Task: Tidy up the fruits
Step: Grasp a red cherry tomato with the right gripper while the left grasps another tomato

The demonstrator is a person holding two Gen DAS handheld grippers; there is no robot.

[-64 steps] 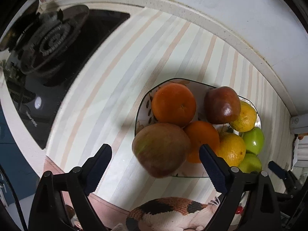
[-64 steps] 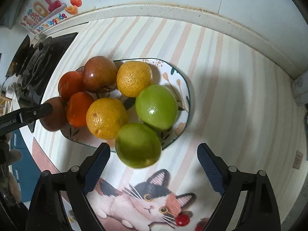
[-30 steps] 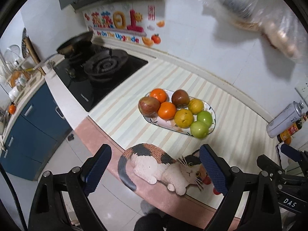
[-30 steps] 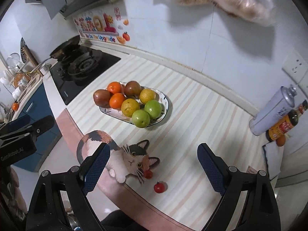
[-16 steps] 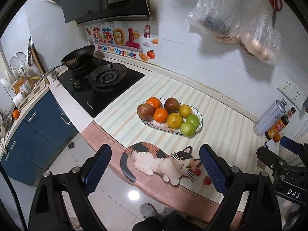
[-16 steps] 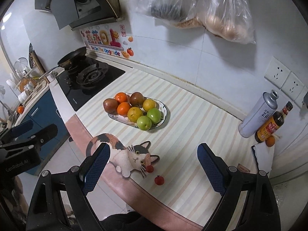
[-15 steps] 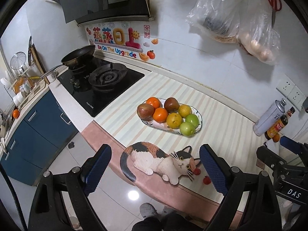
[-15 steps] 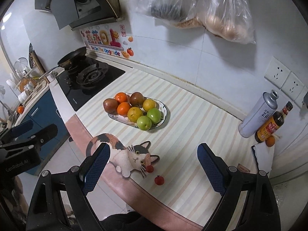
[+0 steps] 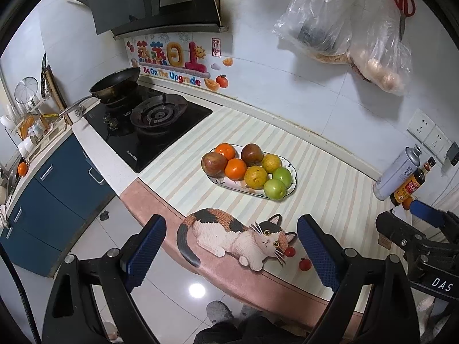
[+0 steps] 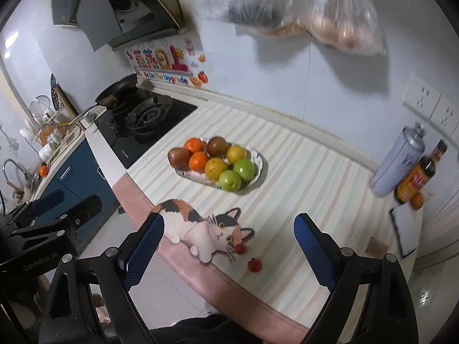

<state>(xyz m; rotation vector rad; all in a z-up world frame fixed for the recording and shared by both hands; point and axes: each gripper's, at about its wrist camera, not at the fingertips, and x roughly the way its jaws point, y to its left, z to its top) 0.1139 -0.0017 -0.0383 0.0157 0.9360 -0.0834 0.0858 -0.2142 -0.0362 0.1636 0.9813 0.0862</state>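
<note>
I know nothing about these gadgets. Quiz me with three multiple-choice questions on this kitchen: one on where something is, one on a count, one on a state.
1. Where is the plate?
A. on the stove
B. on the striped mat
C. on the floor

2. How many green fruits are on it?
A. two
B. four
C. none

3. The left tool and right tool are:
A. both holding fruit
B. one holding fruit
C. both open, empty

Answers: 1 B, stripes surround the plate. 2 A, two green ones sit at its right end. 3 C, nothing lies between either tool's fingers.
</note>
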